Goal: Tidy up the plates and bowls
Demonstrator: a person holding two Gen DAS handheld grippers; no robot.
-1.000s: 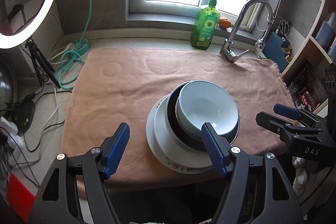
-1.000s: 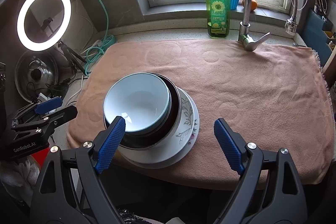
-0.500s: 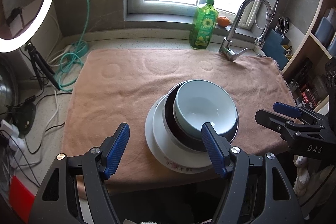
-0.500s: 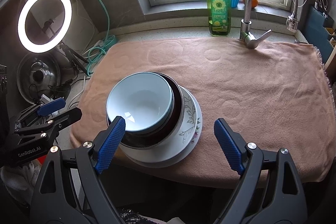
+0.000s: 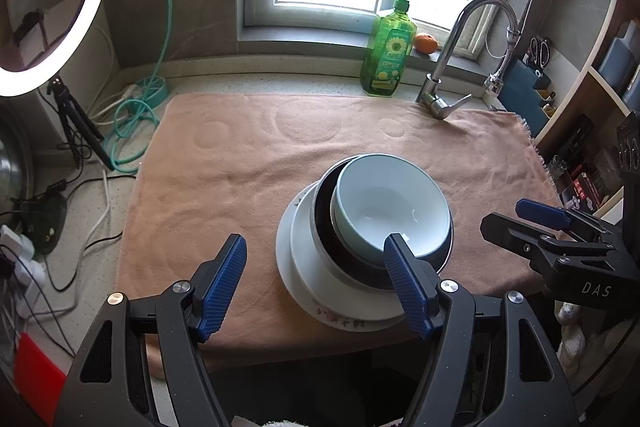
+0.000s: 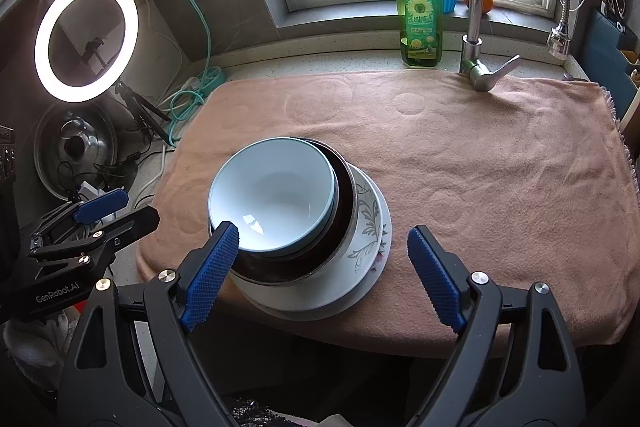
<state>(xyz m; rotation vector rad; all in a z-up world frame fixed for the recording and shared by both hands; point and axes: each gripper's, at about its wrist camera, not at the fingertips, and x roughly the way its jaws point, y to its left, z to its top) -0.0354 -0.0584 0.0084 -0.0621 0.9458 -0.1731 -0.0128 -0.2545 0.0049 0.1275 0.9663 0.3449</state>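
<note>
Dishes sit in one stack near the front edge of the towel that covers the counter: a pale bowl nests in a dark bowl, which rests on two white plates, the lower one floral. In the left view the stack lies low and right of centre, and the left gripper hangs short of it with fingers spread wide and holding nothing; its right finger overlaps the near rim of the bowls in the picture, though contact cannot be told. In the right view the stack sits low and left of centre; the right gripper is likewise spread and empty, its left finger overlapping the pale bowl's near rim. So the stack lies straight ahead, between the two grippers, toward each one's inner finger, and neither looks clearly nearer. The round bowls offer no long axis, so any rim pinch would do; the near rim seems easiest. Stacking looks largely done. Soap bottle and tap stand well behind the towel.
</note>
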